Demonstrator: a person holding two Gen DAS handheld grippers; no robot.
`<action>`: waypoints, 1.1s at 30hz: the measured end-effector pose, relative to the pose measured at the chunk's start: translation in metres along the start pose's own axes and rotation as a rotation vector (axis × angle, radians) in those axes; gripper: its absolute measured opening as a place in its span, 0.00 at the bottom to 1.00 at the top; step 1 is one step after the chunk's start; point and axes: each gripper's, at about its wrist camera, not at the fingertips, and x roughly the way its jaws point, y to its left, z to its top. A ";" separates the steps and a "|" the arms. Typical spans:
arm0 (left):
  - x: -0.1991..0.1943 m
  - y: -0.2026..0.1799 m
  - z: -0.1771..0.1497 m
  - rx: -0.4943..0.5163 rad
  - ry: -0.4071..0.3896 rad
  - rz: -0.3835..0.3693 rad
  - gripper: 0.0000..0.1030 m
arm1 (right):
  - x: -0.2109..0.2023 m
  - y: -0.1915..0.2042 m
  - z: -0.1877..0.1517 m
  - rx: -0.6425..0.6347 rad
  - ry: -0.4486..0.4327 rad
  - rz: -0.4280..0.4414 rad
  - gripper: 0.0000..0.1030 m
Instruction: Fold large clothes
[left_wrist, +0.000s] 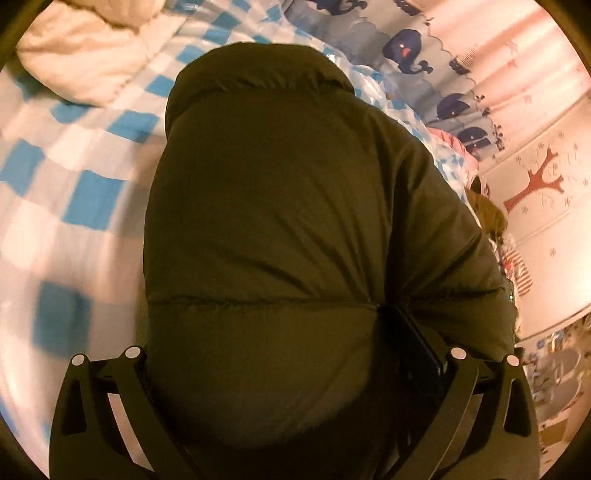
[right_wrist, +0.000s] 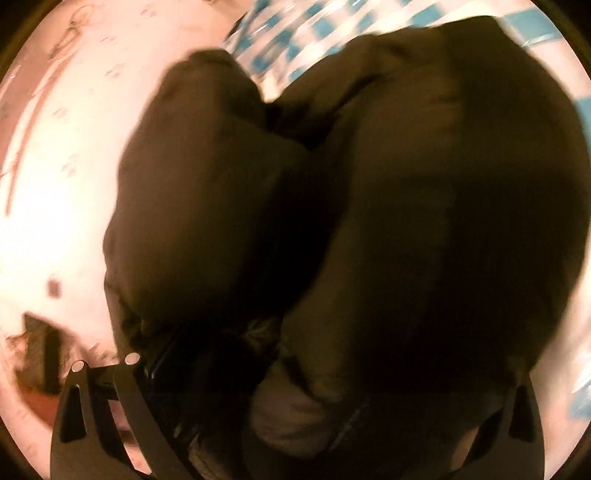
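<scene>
Both grippers spread wide.

A: Anyone spotting any readable text, labels or numbers in these two views?

B: Nope, nothing's reading as words for me. The dark puffer jacket isn't showing any logo or tag.

A: Same here, and the right wrist view is coming out too blurry to make out any lettering at all.
</scene>
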 end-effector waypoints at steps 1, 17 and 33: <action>-0.009 -0.004 -0.010 0.024 -0.002 0.024 0.93 | 0.002 0.002 -0.008 -0.012 0.027 0.014 0.95; -0.041 0.016 -0.028 -0.058 -0.166 0.117 0.93 | -0.048 0.130 0.024 -0.360 -0.206 -0.059 0.94; -0.054 0.019 -0.057 -0.005 -0.315 0.127 0.93 | -0.048 0.067 -0.029 -0.465 -0.329 -0.421 0.93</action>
